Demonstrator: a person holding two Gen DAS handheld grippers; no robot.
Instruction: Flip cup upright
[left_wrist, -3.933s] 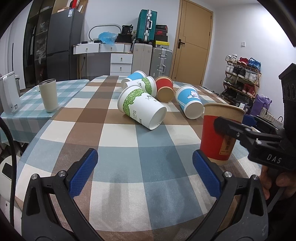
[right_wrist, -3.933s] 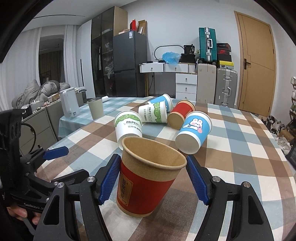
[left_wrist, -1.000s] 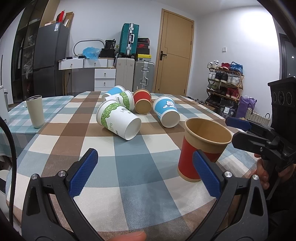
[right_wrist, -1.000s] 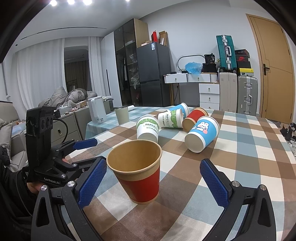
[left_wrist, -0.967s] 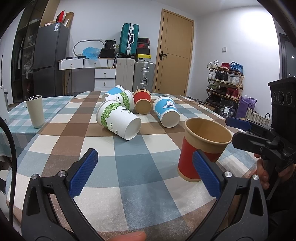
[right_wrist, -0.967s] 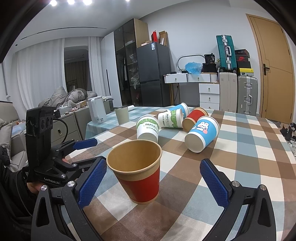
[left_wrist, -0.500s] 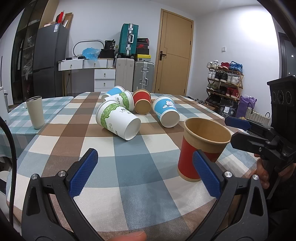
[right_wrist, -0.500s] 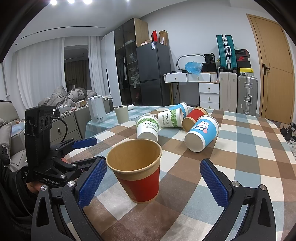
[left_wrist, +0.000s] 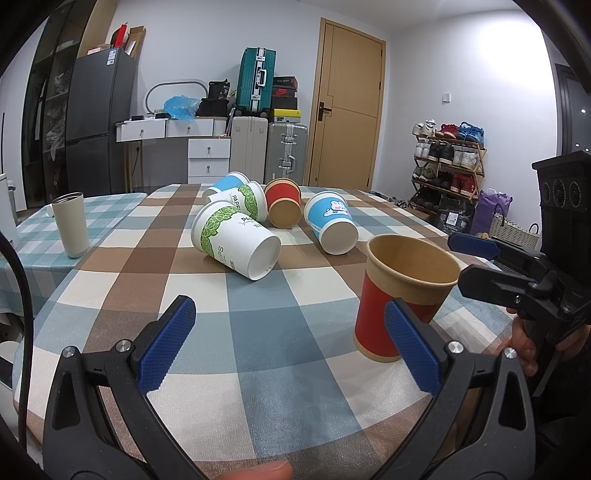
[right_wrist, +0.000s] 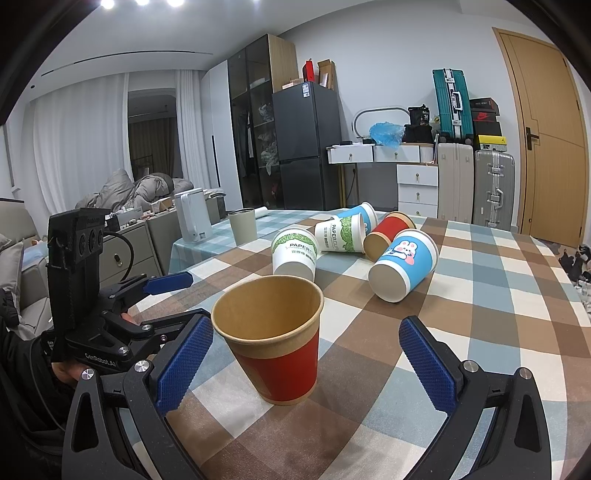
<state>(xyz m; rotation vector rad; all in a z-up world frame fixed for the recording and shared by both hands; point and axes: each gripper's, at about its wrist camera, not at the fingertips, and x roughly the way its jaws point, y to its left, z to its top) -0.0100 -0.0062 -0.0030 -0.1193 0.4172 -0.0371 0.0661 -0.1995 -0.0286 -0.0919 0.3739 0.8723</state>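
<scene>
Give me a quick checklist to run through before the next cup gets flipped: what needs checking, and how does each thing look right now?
1. Red paper cup with brown rim stands upright, mouth up: ok.
2. Right gripper open, touching no cup: ok.
3. Left gripper open and empty: ok.
4. All cups upright: not ok. The blue bunny-print paper cup and the white leaf-print paper cup lie on their sides, as do three more behind.
5. Checked tablecloth flat near the grippers: ok.
6. Lying cups undamaged: cannot tell.

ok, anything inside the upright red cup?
Red cup: only bare brown inner wall visible from the right wrist view, no contents. The near rim hides the bottom, so that part is unconfirmed.
</scene>
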